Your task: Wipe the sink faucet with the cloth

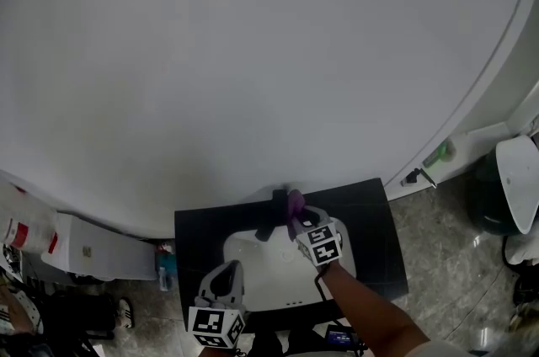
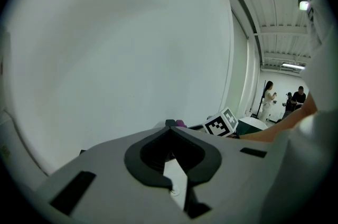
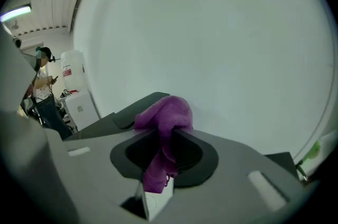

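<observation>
Grey left tongs (image 2: 170, 129) and right tongs (image 3: 168, 130) carry black-and-white marker cubes (image 1: 322, 244).

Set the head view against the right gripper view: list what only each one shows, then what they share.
Only the head view shows the white sink in its black counter and the left gripper over the basin. Only the right gripper view shows a person standing at far left, and close up, the jaws shut on the purple cloth. Both show the right gripper, that cloth, and a red-labelled jug.
</observation>
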